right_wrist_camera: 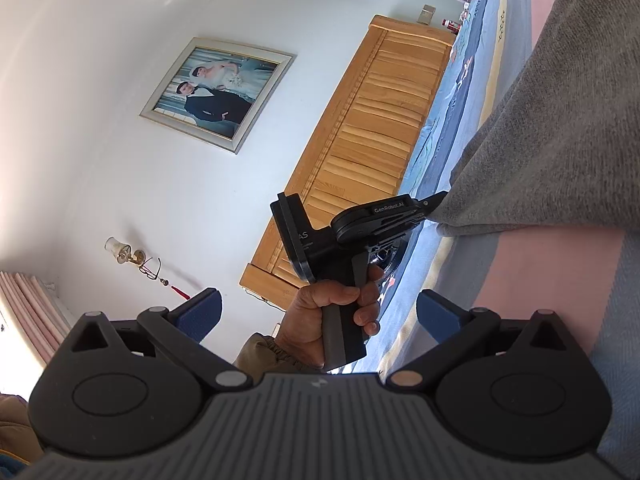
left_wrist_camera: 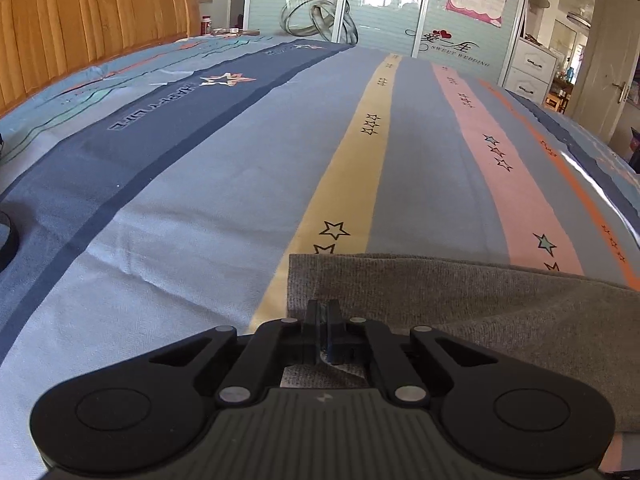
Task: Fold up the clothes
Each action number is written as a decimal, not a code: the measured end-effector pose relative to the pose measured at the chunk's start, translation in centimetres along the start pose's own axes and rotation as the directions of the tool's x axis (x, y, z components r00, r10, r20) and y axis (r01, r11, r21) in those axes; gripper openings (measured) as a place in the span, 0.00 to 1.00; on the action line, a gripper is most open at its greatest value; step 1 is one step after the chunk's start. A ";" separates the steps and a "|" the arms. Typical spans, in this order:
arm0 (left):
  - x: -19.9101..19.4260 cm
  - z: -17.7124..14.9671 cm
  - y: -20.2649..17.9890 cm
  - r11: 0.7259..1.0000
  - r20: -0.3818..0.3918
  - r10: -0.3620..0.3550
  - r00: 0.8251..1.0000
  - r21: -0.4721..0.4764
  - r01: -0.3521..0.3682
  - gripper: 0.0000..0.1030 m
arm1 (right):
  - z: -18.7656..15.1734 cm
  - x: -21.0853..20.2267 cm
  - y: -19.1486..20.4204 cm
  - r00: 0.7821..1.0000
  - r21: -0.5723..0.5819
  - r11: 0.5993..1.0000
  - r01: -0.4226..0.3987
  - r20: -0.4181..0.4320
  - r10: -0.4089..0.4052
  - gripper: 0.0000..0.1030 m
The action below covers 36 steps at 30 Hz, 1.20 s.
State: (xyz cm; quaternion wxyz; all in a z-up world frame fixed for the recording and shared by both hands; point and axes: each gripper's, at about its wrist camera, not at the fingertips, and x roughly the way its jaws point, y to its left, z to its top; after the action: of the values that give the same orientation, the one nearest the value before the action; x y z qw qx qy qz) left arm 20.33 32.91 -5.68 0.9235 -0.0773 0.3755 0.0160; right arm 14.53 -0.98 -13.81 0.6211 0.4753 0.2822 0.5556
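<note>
**Grey garment pinched at one corner by the left tool**

Bedsheet [left_wrist_camera: 200, 208] with long stripes covers the whole bed in the left wrist view. From the left side there is the wooden headboard [left_wrist_camera: 92, 28], then a dark blue stripe with letters and a star, a yellow stripe, a grey one and a pink one with small stars. Behind the bed stands a wardrobe [left_wrist_camera: 384, 4] with sliding doors and papers stuck on them, and at the far right a white drawer unit [left_wrist_camera: 532, 68].

The grey garment [left_wrist_camera: 460, 304] lies flat on the sheet in the lower right part of this view, across the yellow, grey and pink stripes. The left gripper [left_wrist_camera: 322, 316] has its two fingers pressed together on the near left edge of the garment, so the cloth is pinched between them.

In the right wrist view, which is turned on its side, a framed photograph [right_wrist_camera: 218, 94] hangs on the white wall at the left, and a wall lamp [right_wrist_camera: 120, 250] is below it. In the middle a hand [right_wrist_camera: 336, 312] holds the handle of the left gripper [right_wrist_camera: 434, 200], whose tip bites the corner of the grey garment [right_wrist_camera: 560, 140]. The garment spreads over the sheet at the right side. The right gripper [right_wrist_camera: 318, 312] has its blue pads [right_wrist_camera: 436, 316] spread wide apart, with nothing between them, and it is apart from the cloth.
</note>
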 end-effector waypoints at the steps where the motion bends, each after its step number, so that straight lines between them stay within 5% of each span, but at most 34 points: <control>1: 0.0 0.1 0.2 1.000 -0.007 -0.017 1.000 -0.021 0.016 0.02 | 0.0 0.0 0.0 1.000 0.001 1.000 0.000 0.000 0.000 1.00; 5: 0.2 0.5 1.3 0.987 -0.033 -0.085 0.996 -0.137 0.080 0.05 | 0.1 0.1 -0.1 1.000 0.003 1.000 -0.002 0.001 0.002 1.00; 9: -0.3 0.2 2.1 0.968 -0.049 -0.110 0.993 -0.233 0.095 0.22 | -0.1 0.1 -0.2 1.000 0.002 1.000 -0.001 -0.001 0.001 1.00; 17: -2.0 -1.0 3.3 0.897 -0.064 -0.150 0.987 -0.430 0.108 0.33 | -0.1 0.1 -0.2 1.000 0.002 1.000 -0.001 -0.003 0.001 1.00; 24: -1.0 -2.9 3.9 0.780 -0.002 -0.224 0.975 -0.600 0.178 0.39 | 0.0 0.1 -0.2 1.000 0.004 1.000 -0.002 -0.003 0.002 1.00; 30: 0.5 -3.4 3.6 0.738 0.003 -0.250 0.968 -0.647 0.193 0.45 | 0.0 0.1 -0.1 1.000 0.005 1.000 -0.004 -0.004 0.004 1.00; 36: 1.2 -4.5 4.3 0.605 0.119 -0.328 0.937 -0.736 0.305 0.50 | 0.0 0.2 -0.1 1.000 0.005 1.000 -0.003 -0.006 0.003 1.00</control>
State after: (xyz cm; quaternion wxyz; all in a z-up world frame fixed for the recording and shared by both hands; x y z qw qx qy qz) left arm 17.72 36.45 -10.30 0.7930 -0.5126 0.3292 0.0034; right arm 14.61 -0.78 -13.84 0.6182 0.4756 0.2845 0.5575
